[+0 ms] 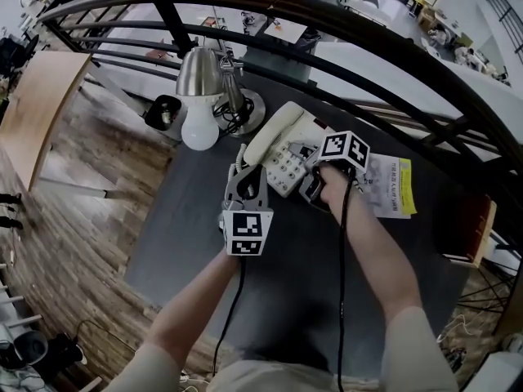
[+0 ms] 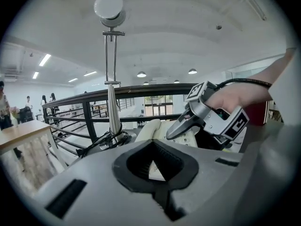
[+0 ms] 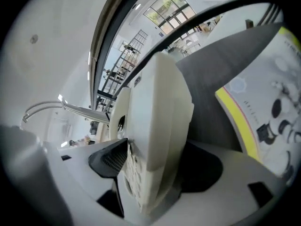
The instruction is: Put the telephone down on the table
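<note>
A cream telephone [image 1: 286, 141] lies on the dark table [image 1: 270, 300], handset on its cradle and keypad towards me. My right gripper [image 1: 317, 184] is at its right front corner. In the right gripper view the phone's edge [image 3: 160, 117] stands between the jaws of the right gripper [image 3: 155, 171], and a gap shows beside the left pad [image 3: 109, 160]. My left gripper [image 1: 243, 170] is at the phone's left front corner by the coiled cord. In its own view the left gripper [image 2: 153, 144] has its tips together, with a white sliver showing in the hollow behind them. Whether it pinches anything is unclear.
A chrome desk lamp [image 1: 200, 96] with a bare bulb stands just left of the phone, its cable coiled at the base. A printed leaflet with a yellow edge [image 1: 391, 186] lies to the right. A dark railing [image 1: 327, 15] borders the table's far side, and a black holder [image 1: 163, 113] sits at the left corner.
</note>
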Demonstrator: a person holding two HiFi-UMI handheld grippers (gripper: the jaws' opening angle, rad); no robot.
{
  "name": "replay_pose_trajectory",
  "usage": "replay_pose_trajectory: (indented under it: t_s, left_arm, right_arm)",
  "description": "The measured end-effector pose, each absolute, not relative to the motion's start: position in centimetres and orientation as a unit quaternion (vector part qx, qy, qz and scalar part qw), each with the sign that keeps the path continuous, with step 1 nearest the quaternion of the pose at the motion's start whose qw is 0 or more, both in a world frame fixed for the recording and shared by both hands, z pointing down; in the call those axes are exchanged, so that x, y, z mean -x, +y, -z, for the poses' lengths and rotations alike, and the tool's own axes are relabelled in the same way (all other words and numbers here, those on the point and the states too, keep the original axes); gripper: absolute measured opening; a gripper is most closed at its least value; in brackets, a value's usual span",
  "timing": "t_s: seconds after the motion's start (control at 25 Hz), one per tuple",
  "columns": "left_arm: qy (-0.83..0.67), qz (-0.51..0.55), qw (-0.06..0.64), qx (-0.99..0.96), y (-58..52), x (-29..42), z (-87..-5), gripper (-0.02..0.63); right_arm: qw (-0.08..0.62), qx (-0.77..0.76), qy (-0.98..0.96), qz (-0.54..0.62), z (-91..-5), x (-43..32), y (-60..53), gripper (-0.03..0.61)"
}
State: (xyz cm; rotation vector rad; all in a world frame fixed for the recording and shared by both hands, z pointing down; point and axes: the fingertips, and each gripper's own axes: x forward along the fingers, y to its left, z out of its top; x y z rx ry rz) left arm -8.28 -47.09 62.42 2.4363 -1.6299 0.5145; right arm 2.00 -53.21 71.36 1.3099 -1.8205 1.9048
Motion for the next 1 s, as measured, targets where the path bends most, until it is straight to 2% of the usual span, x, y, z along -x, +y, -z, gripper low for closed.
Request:
replay_pose_trajectory:
  t_s: [0.16, 0.68, 0.72, 0.76, 0.8, 0.88, 1.0]
  left_arm:
    - [-0.546, -0.181, 0.090, -0.813, -46.7, 8.3, -62.6, 0.003]
    - [-0.542, -0.159, 0.061, -0.823, -44.9, 7.9, -55.9, 0.003]
    - [-0.541, -0.156, 0.059, -0.824, -44.6, 7.9, -55.1, 0.003]
    - [-0.539, -0.152, 0.056, -0.827, -44.2, 7.9, -54.2, 0.003]
    - [-0.533, -0.149, 0.053, -0.831, -43.7, 7.8, -53.3, 0.003]
    - [-0.518, -0.147, 0.043, -0.841, -42.5, 7.3, -51.5, 0.003]
    - [-0.510, -0.138, 0.033, -0.848, -40.7, 7.0, -48.6, 0.003]
  right_arm:
    - [0.148, -0.507, -0.602, -0.599, -71.2, -4.4, -53.0, 0.356]
    - [0.125, -0.491, -0.687, -0.521, -62.3, -5.0, -50.4, 0.351]
    - [0.117, -0.496, -0.695, -0.507, -61.0, -5.2, -50.1, 0.314]
    - [0.108, -0.505, -0.701, -0.492, -59.6, -5.5, -49.7, 0.202]
    - [0.101, -0.513, -0.707, -0.477, -58.2, -5.7, -49.3, 0.141]
    - [0.087, -0.519, -0.720, -0.452, -55.5, -5.9, -48.1, 0.111]
    - [0.056, -0.517, -0.739, -0.429, -51.1, -5.9, -46.1, 0.017]
